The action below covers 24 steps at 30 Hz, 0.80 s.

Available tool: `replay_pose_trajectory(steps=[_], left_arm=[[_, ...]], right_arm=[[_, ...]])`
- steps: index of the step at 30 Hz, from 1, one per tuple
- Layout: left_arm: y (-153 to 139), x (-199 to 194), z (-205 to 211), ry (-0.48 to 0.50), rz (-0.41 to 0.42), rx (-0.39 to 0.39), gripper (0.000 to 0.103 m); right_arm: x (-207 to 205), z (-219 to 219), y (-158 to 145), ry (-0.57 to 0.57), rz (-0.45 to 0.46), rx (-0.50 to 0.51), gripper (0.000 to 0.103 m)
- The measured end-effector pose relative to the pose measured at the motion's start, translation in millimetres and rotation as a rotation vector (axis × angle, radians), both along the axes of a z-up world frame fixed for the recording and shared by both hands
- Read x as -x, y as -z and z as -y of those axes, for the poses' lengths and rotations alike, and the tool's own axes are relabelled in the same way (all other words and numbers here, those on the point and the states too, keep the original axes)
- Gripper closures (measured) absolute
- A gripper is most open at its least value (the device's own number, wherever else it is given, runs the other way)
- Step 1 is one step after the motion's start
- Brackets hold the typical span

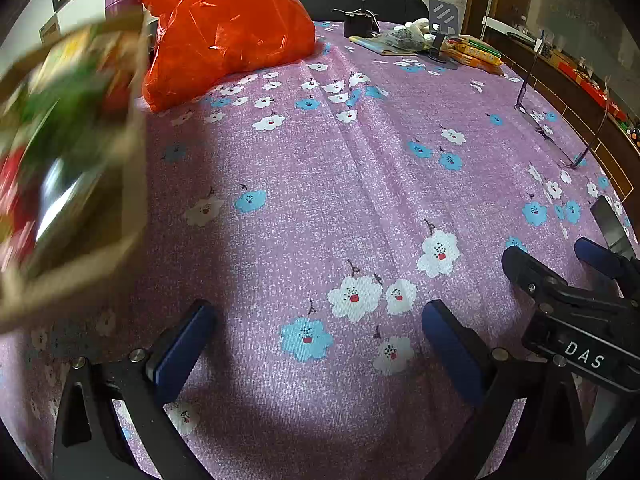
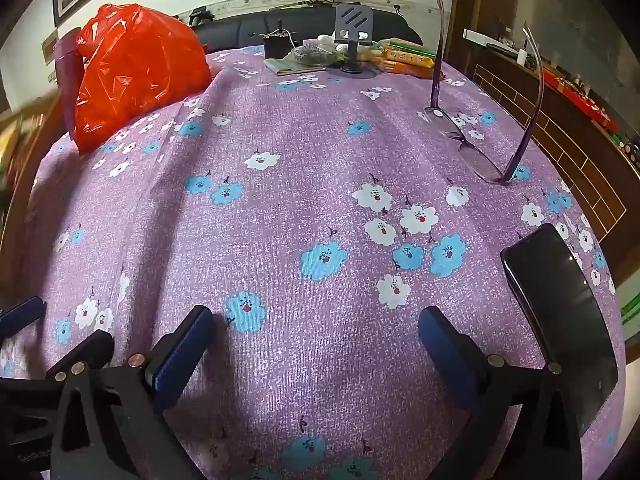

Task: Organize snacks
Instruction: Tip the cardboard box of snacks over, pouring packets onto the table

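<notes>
A cardboard box (image 1: 134, 184) filled with colourful snack packs (image 1: 60, 128) shows blurred at the left edge of the left wrist view. Behind it lies a bulging orange plastic bag (image 1: 224, 28), also in the right wrist view (image 2: 136, 68). Orange and yellow snack packets (image 2: 408, 60) lie at the table's far end. My left gripper (image 1: 316, 312) is open over bare flowered cloth to the right of the box, nothing between its fingers. My right gripper (image 2: 316, 316) is open too and empty, just right of the left one; it also shows in the left wrist view (image 1: 552, 250).
A dark phone (image 2: 560, 312) lies near the table's right edge by my right gripper. Folded-open glasses (image 2: 476, 152) stand farther back on the right. A phone stand (image 2: 352, 32), papers and small items crowd the far end. A purple bottle (image 2: 68, 68) stands behind the bag.
</notes>
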<state>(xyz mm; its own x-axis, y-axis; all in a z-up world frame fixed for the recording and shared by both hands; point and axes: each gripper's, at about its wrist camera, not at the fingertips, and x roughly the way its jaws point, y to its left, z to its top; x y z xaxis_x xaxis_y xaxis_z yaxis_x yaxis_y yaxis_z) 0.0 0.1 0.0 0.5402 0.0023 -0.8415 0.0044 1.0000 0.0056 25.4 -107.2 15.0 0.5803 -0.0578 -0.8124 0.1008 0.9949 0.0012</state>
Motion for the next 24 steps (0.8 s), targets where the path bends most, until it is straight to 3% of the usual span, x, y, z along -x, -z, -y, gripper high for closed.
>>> replay_pose_trajectory(steps=[24], left_arm=[[-2.0, -0.2, 0.5, 0.0, -0.001, 0.0, 0.0]], right_arm=[[-1.4, -0.8, -1.8, 0.0, 0.0, 0.001, 0.001]])
